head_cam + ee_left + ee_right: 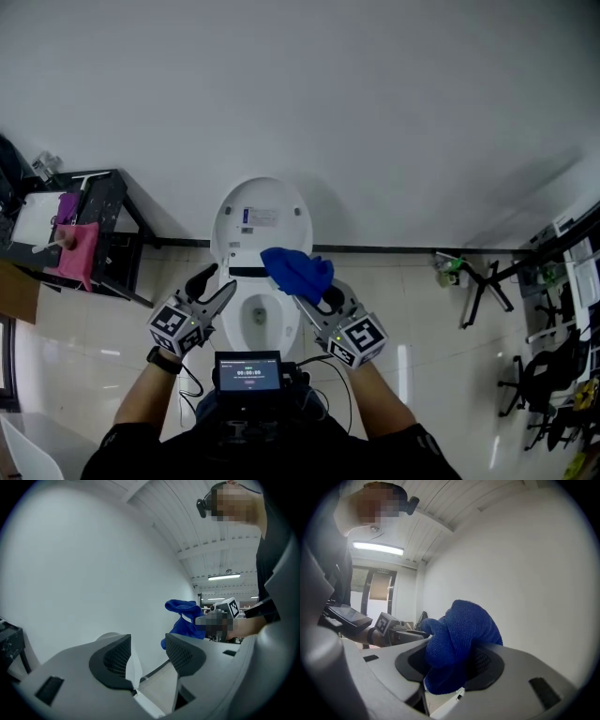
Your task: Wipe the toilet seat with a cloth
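In the head view the right tool [311,296] pinches a bunched blue cloth [298,272], held in the air over the 1 o'clock edge of the toilet seat [242,323]. The seat lies below the cloth toward 7 o'clock, and its long axis runs from 12 to 6. The left tool [219,291] hangs at the seat's 10 o'clock edge, so the cloth-bearing right one looks the better placed to begin wiping. The raised lid [281,202] carries a sticker [253,217], and a small screen [248,370] sits at the person's chest, but the writing on both is too small to read. In the left gripper view the left tool [147,656] is spread with nothing between its jaws, and the cloth [183,620] shows at 2 o'clock. In the right gripper view the right tool [452,663] is clamped on the cloth [461,630], which bulges upward.
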Motion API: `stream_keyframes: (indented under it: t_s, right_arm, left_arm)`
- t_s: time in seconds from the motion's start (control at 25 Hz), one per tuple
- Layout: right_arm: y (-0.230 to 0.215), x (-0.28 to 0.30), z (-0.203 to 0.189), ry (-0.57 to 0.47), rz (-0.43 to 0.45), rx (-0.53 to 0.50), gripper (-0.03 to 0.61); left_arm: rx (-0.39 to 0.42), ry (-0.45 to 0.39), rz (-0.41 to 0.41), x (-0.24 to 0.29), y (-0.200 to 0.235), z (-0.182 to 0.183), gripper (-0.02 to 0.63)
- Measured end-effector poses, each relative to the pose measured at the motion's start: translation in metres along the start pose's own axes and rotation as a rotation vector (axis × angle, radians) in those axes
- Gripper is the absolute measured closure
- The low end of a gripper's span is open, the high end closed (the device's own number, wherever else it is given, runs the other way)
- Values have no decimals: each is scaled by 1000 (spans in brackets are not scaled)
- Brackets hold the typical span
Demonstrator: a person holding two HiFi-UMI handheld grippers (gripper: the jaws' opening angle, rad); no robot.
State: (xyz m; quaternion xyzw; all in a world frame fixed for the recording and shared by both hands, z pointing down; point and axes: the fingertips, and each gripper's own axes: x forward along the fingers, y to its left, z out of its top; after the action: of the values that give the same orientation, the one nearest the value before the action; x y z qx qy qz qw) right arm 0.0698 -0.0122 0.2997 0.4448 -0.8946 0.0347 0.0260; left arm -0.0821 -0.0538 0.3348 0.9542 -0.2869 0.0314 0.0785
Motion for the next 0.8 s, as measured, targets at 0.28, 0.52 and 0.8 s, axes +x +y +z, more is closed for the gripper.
stream_keyframes:
  t_s: [0.28, 0.52, 0.8]
  right_arm:
    - [2, -6, 1, 15, -1, 9, 390]
    - [-2, -16, 6, 1, -31, 48, 390]
    - [3, -20, 7, 2, -25, 49, 390]
  left_arm:
    - [-10, -27, 19, -11, -4, 14, 392]
    - [-5, -40, 25, -20, -1, 14, 393]
    - [-30, -45, 29, -23, -10, 23, 393]
